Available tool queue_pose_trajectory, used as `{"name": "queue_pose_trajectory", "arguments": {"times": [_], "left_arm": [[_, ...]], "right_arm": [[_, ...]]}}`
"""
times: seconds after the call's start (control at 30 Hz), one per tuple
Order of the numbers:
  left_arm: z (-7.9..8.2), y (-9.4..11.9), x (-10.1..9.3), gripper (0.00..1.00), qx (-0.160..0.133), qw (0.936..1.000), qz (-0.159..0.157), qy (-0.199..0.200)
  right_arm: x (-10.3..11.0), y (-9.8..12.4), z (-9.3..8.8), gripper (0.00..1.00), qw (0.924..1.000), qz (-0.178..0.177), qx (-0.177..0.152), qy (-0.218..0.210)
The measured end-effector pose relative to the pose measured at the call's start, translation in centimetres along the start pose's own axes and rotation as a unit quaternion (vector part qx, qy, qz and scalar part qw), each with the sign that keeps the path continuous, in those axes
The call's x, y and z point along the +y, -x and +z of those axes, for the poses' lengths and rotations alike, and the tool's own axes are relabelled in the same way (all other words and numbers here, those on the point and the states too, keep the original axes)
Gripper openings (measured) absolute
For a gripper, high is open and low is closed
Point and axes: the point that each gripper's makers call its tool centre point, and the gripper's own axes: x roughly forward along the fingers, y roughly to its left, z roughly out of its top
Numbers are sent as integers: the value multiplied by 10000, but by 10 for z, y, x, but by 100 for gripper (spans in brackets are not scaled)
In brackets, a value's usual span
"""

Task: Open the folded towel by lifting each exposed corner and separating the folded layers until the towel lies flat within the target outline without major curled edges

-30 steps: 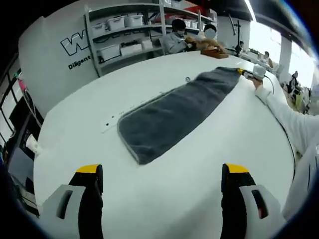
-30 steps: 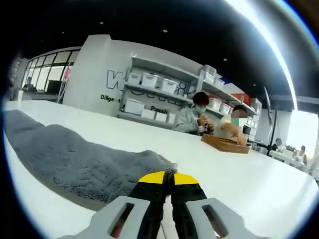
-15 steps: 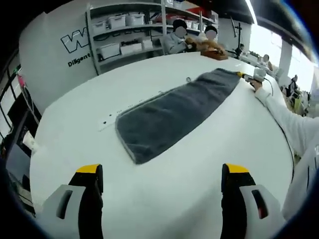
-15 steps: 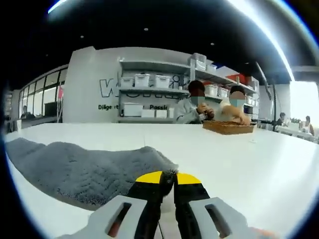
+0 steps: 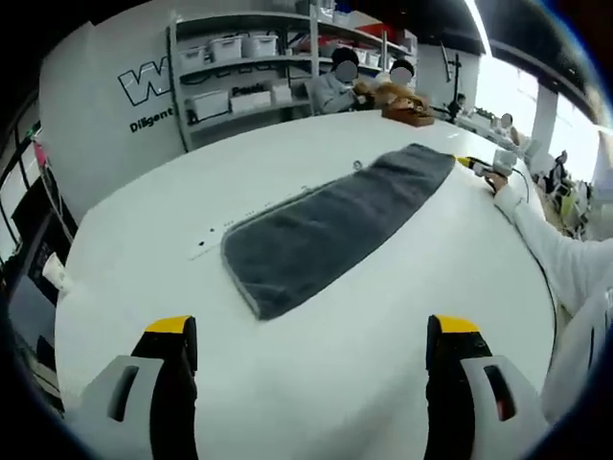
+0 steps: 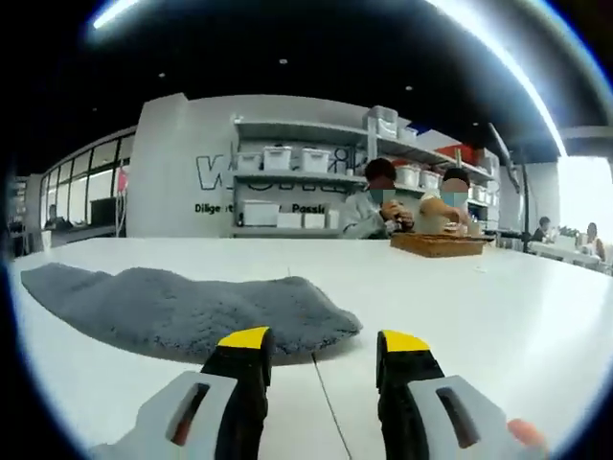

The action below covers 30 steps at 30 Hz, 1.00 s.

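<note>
The grey towel (image 5: 330,230) is lying stretched long across the white desk (image 5: 316,364). Both tongs are gaping wide, holding nothing: right tongs (image 6: 319,347) near its far end, left tongs (image 5: 311,335) hovering back. Unfolding is looking nearly finished; next comes checking edges for curls.

Left claw (image 5: 311,331) jaws spread wide, nothing between them, above bare white desk (image 5: 383,316). Grey towel (image 5: 330,225) ahead, lying flat as a long strip, well apart from the claw. Right claw (image 5: 476,165) just beside the towel's far end.
</note>
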Motion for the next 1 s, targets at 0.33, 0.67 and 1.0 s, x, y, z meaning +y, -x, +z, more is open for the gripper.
{"name": "queue_pose_trajectory", "arguments": {"times": [0.33, 0.67, 1.0], "left_arm": [[0, 1, 3, 98, -158, 9998, 2, 80], [7, -23, 8, 99, -667, 9974, -45, 258], [-13, -43, -6, 99, -1173, 9927, -282, 72]], "right_arm": [[33, 42, -15, 70, 9981, 478, 210, 314], [51, 58, -18, 95, 9963, 742, 251, 356], [57, 55, -12, 99, 9945, 982, 208, 301]]}}
